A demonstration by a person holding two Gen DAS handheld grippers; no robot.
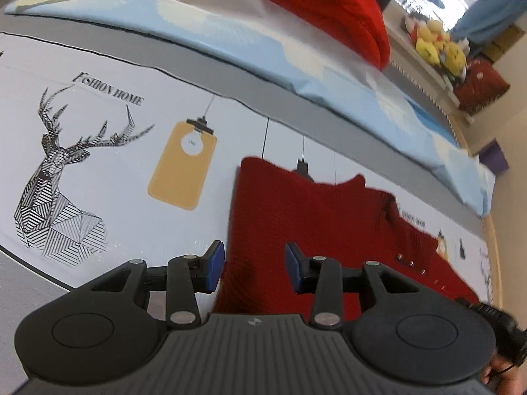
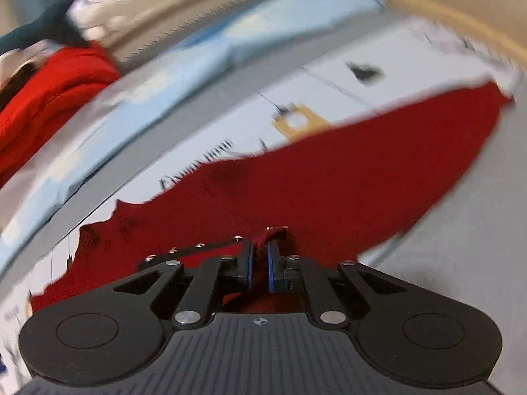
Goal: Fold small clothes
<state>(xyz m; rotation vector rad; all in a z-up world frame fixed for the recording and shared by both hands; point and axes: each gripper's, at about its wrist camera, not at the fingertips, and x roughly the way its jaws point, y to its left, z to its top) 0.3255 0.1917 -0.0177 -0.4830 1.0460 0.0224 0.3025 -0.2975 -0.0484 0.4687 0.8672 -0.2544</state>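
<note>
1. Knit fabric in dark red makes up the small garment (image 1: 313, 217), a ribbed, matte cardigan-like piece with a row of small shiny metal snaps (image 1: 411, 263) along one edge.
2. It lies spread flat on the printed sheet (image 1: 108, 177), a smooth, pale covering that bears a black line-drawn deer head (image 1: 56, 177), the words "FASHION HOME", and an ochre hanging-lamp shape (image 1: 182, 168); the garment sits just beside that lamp and partly covers another printed lamp.
3. Left gripper (image 1: 254, 265): its black linkage arms end in blue-padded fingers (image 1: 215, 263) that stand wide apart, hovering over the near edge of the garment and holding nothing.
4. Right gripper (image 2: 259, 263): its fingers (image 2: 247, 263) are pressed nearly together with a bunched fold of the red knit pinched between them, right at the snap-lined edge (image 2: 197, 246).
5. From the right wrist view the garment stretches away from the grip as a long, tapering red shape, its far edge blurred.
6. Beyond the garment, past a grey band of the sheet, lies a light blue and white folded cloth (image 1: 250, 52), smooth and slightly puffy.
7. Resting on that blue cloth is a brighter red, thick bundle of fabric (image 1: 336, 6) with soft rounded folds.
8. Farther beyond the garment, yellow plush toys (image 1: 438, 46) sit piled on a shelf; details are too small to tell.
</note>
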